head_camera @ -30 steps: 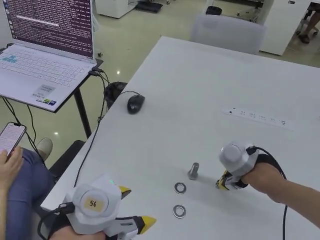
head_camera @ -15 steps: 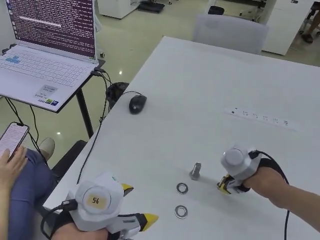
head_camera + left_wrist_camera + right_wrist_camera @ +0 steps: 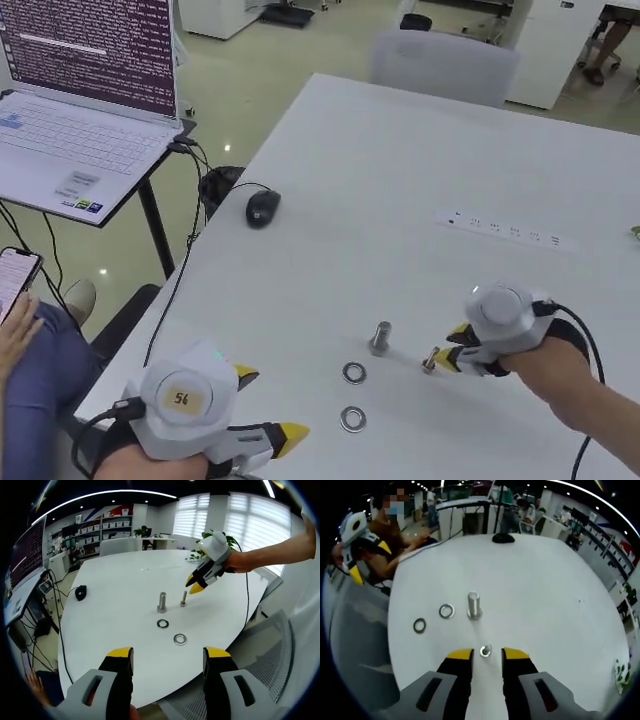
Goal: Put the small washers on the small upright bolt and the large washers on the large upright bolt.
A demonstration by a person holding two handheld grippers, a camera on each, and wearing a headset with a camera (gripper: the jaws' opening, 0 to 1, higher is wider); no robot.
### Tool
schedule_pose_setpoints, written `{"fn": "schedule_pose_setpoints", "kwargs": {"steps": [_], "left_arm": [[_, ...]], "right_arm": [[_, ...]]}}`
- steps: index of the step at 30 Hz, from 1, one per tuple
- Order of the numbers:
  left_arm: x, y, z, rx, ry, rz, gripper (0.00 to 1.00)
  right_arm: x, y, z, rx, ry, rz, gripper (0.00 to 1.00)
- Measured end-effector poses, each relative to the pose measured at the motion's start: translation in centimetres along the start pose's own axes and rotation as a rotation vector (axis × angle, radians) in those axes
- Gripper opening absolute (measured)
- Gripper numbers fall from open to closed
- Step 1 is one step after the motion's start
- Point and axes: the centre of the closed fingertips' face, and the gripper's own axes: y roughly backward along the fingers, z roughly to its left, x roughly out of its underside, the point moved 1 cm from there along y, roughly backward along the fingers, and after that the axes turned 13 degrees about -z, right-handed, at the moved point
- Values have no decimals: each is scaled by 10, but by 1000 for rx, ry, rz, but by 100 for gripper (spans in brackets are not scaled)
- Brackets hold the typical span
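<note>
right tongs (image 3: 487, 653) slightly apart, small bolt (image 3: 485, 651) upright between the tips, not clamped. big bolt (image 3: 380, 338) upright just left of it. far washer (image 3: 354, 373) flat on table (image 3: 400, 180) beside the big bolt, near washer (image 3: 352, 418) just nearer. left tongs (image 3: 167, 660) wide apart, empty, at near-left table edge.

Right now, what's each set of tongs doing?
Left tongs: open, empty.
Right tongs: slightly open, empty, small bolt just ahead of the tips.
</note>
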Motion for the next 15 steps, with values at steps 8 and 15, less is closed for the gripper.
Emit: {"fn": "schedule_pose_setpoints", "kwargs": {"steps": [8, 15], "left_arm": [[-2, 0, -3, 11, -9, -2, 55], [-3, 1, -5, 14, -16, -3, 55]], "right_arm": [[-3, 5, 29, -23, 13, -43, 24], [-1, -1, 46, -51, 31, -34, 24]]}}
